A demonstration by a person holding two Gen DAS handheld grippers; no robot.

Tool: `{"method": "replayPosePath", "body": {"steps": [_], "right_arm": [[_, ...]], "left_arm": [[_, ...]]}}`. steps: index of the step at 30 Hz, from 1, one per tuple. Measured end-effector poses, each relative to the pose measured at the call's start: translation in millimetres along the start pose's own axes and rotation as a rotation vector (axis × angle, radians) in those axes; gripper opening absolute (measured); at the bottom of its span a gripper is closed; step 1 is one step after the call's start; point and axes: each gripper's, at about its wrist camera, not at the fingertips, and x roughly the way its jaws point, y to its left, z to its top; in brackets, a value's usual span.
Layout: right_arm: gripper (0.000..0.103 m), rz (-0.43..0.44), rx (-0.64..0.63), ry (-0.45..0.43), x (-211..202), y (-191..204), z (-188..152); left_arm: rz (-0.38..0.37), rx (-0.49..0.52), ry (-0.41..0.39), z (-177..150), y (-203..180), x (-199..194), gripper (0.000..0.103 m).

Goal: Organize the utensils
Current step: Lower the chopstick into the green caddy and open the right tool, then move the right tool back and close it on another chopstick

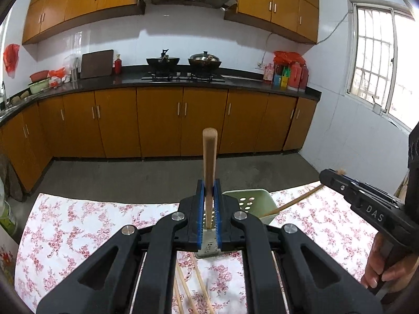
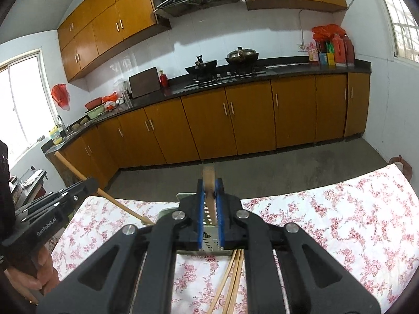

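Wooden-handled utensil (image 1: 209, 157) upright, clamped between blue pads of left gripper (image 1: 209, 196), over perforated metal holder (image 1: 208, 246). Green perforated basket (image 1: 248, 201) just behind. Right gripper (image 2: 208, 193) pinched on second wooden handle (image 2: 208, 176), slanting into basket. Loose chopsticks (image 2: 230, 282) on floral tablecloth (image 1: 78, 225). Beyond: concrete floor (image 1: 131, 175), orange cabinets (image 1: 159, 120), black counter (image 1: 131, 79), woks on stove (image 1: 183, 76), window (image 1: 377, 60) at right.

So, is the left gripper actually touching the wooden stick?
Touching. The left wrist view shows the left gripper with its blue pads pressed against both sides of the wooden stick, no gap showing, with the stick pointing up past the fingertips.
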Motion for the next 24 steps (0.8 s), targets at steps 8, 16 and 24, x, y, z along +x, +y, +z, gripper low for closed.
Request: {"method": "replayPosePath", "body": {"steps": [8, 16, 24], "right_arm": [[0.033, -0.035, 0.001, -0.066, -38, -9, -4], [0.037, -0.103, -0.004, -0.051, -69, -32, -49], [0.036, -0.161, 0.033, 0.192, -15, -57, -141]], "left_arm": [[0.009, -0.039, -0.046, 4, 11, -29, 0.024], [0.066, -0.052, -0.095, -15, 30, -69, 0.030], [0.180, -0.059, 0.028, -92, 59, -59, 0.032]]}}
